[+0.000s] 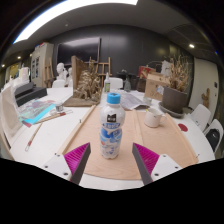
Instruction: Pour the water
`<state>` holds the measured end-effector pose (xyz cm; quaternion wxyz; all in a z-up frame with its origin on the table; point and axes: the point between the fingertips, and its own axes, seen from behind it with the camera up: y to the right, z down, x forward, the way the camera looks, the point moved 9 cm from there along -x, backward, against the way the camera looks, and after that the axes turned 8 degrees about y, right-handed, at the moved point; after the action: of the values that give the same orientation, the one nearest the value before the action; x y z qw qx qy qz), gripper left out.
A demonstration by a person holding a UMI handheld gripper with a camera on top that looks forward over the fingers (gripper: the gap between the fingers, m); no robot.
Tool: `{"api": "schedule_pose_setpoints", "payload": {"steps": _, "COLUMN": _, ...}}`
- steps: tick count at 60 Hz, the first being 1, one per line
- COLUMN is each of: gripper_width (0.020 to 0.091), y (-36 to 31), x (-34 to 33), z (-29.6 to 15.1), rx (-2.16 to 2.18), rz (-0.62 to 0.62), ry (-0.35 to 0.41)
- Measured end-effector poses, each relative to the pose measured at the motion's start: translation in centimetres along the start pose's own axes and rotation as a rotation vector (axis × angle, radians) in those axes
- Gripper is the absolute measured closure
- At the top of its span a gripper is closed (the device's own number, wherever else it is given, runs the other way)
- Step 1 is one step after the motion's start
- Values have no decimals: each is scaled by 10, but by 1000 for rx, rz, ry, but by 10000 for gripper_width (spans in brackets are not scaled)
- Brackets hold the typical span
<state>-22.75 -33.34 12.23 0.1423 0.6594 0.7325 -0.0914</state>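
Observation:
A clear plastic water bottle [111, 127] with a blue cap and a blue-and-white label stands upright on a tan mat [130, 120] on the white table [60, 135]. My gripper [111, 160] is open, its magenta pads [146, 157] spread wide to either side of the bottle's base. The bottle stands just ahead of the fingertips, with a clear gap on each side. A white cup [154, 117] sits on the mat to the right of the bottle, further back.
Papers and a blue sheet [42, 112] lie on the left of the table. A wooden model [88, 82] and a white mug [115, 85] stand at the far end. A laptop [173, 100] sits at the right, near chairs.

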Motion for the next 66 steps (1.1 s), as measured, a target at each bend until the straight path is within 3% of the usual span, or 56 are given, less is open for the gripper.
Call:
{"api": "schedule_pose_setpoints", "payload": {"steps": 10, "gripper_width": 288, "y": -10, "x": 68, "z": 6, "rx": 54, "rz": 64, "ry": 61}}
{"api": "schedule_pose_setpoints", "payload": {"steps": 14, "gripper_width": 405, "y": -10, "x": 86, "z": 11, "rx": 58, "rz": 88, "ry": 68}}
{"api": "schedule_pose_setpoints", "payload": {"steps": 18, "gripper_width": 587, "y": -10, "x": 98, "z": 11, "rx": 69, "rz": 109, "ry": 89}}
{"api": "schedule_pose_setpoints", "payload": {"steps": 30, "gripper_width": 745, "y": -12, "x": 96, "z": 11, "rx": 74, "rz": 127, "ry": 89}}
{"api": "schedule_pose_setpoints", "payload": {"steps": 37, "gripper_width": 746, "y": -18, "x": 95, "z": 0, "rx": 58, "rz": 109, "ry": 73}}
{"api": "schedule_pose_setpoints", "payload": {"steps": 46, "gripper_width": 746, "y": -28, "x": 99, "z": -47, "rx": 133, "rz": 47, "ry": 116}}
{"api": "schedule_pose_setpoints", "payload": {"steps": 66, "gripper_width": 751, "y": 15, "x": 169, "z": -180, "rx": 1067, "rz": -229, "ry": 220}}
